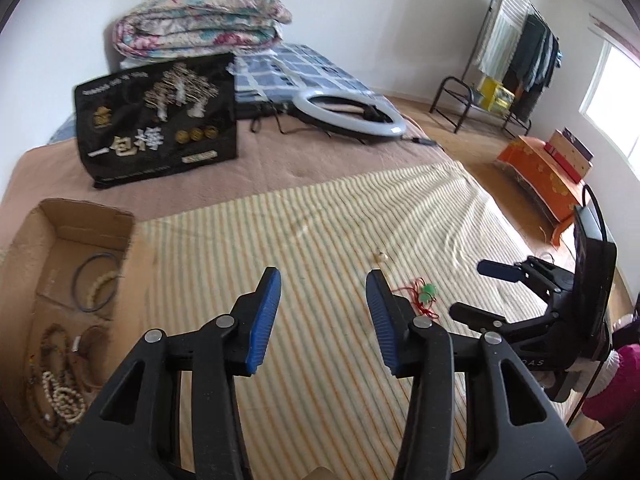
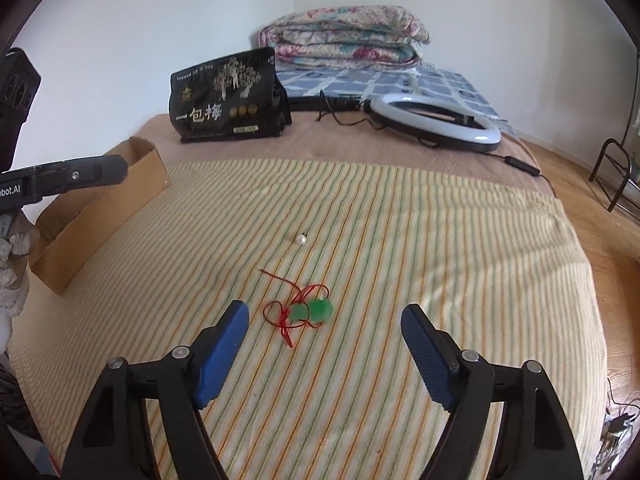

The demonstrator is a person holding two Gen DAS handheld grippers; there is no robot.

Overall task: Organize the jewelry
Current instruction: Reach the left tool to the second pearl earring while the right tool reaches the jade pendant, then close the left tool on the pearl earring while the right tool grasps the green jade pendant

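Right wrist: right gripper [image 2: 324, 344] apart (left gripper [image 1: 324, 308] too), pendant [image 2: 312, 310] between.

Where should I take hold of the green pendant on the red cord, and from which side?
Probably grip the green stone pendant on its tangled red cord across the two green pieces, not the thin flat-lying cord. Come straight down from above with the right tool, which is open and nearly astride it; the pendant lies flat on the striped cloth, so a side approach would likely just push it.
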